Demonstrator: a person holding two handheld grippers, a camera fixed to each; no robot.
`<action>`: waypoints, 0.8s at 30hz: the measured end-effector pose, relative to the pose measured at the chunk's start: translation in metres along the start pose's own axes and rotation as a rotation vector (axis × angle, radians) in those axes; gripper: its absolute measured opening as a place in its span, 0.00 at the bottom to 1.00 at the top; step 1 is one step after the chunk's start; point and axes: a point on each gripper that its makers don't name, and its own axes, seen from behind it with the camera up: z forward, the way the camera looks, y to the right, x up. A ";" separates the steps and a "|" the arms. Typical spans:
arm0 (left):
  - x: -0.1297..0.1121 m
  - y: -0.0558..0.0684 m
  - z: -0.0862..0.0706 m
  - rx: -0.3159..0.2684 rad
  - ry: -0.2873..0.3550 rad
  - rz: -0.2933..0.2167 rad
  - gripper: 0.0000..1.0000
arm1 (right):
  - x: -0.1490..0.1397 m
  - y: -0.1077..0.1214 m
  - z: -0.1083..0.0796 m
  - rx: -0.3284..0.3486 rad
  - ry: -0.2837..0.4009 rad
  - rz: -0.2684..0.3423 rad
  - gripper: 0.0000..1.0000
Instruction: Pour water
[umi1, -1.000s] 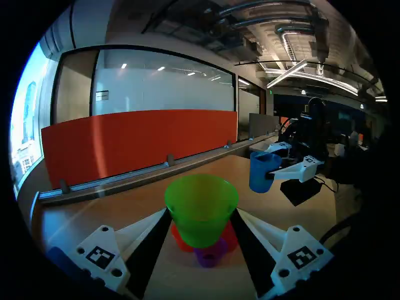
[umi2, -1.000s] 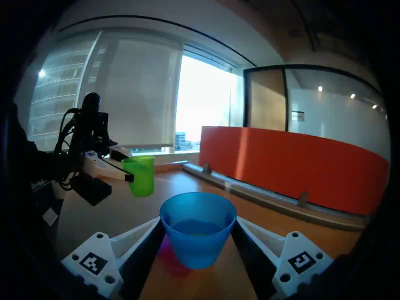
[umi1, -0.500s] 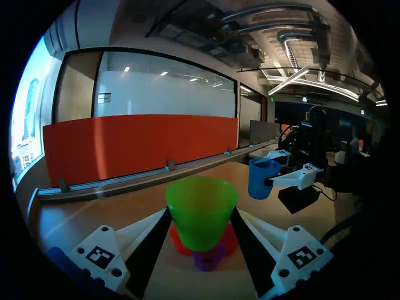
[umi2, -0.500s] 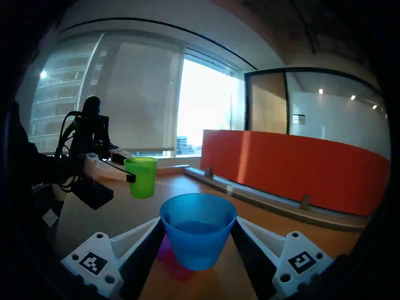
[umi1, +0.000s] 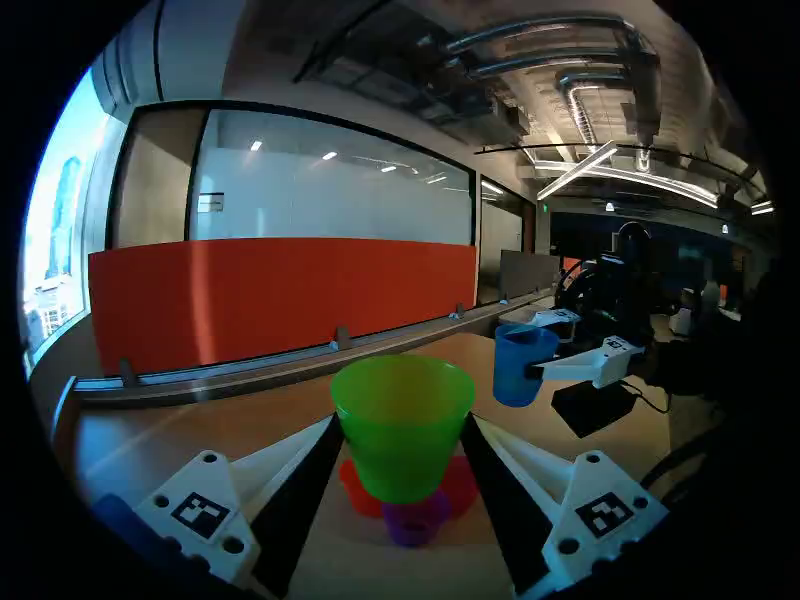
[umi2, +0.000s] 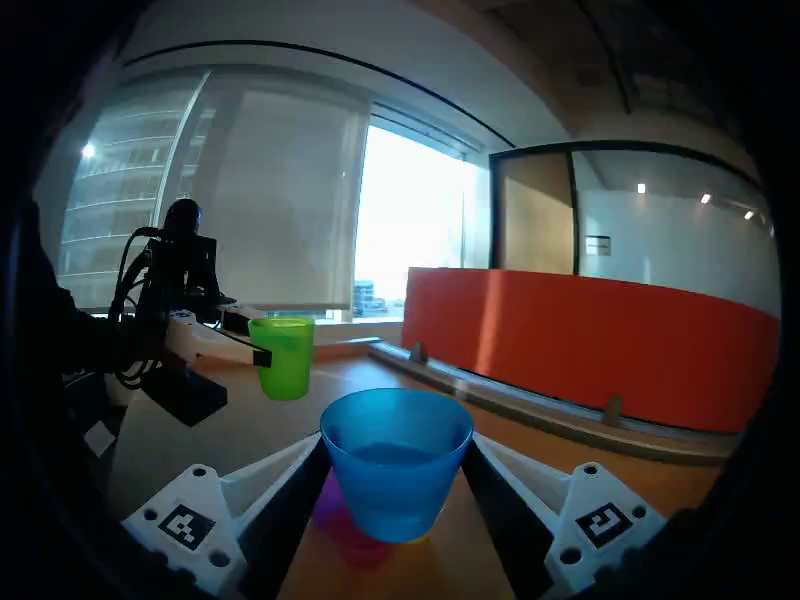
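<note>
My left gripper (umi1: 402, 445) is shut on an upright green cup (umi1: 402, 424), held above the wooden table (umi1: 200, 440). In the left gripper view the right gripper (umi1: 540, 368) is farther off to the right, holding a blue cup (umi1: 518, 364). My right gripper (umi2: 396, 470) is shut on that blue cup (umi2: 396, 472), upright, with water in it. In the right gripper view the left gripper (umi2: 255, 352) holds the green cup (umi2: 283, 356) off to the left. The two cups are apart.
Under the green cup on the table lie a red cup (umi1: 455, 485) and a small purple cup (umi1: 418, 524). An orange partition (umi1: 280, 295) runs along the table's far edge. A window (umi2: 410, 235) is at the side. A pink patch (umi2: 335, 515) lies under the blue cup.
Both cups have risen slightly above the table. The blue cup has come a little nearer to the green cup in the left gripper view. Both stay upright and held.
</note>
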 end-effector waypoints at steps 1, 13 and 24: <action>0.000 0.000 0.000 0.000 0.002 0.000 0.83 | 0.000 0.000 0.000 0.001 0.001 0.000 0.89; 0.007 0.002 0.000 -0.001 0.037 0.010 0.83 | -0.001 0.001 0.002 0.006 0.005 0.004 0.89; 0.009 0.005 0.001 -0.010 0.043 0.019 0.83 | -0.002 0.003 0.003 0.005 0.000 0.003 0.89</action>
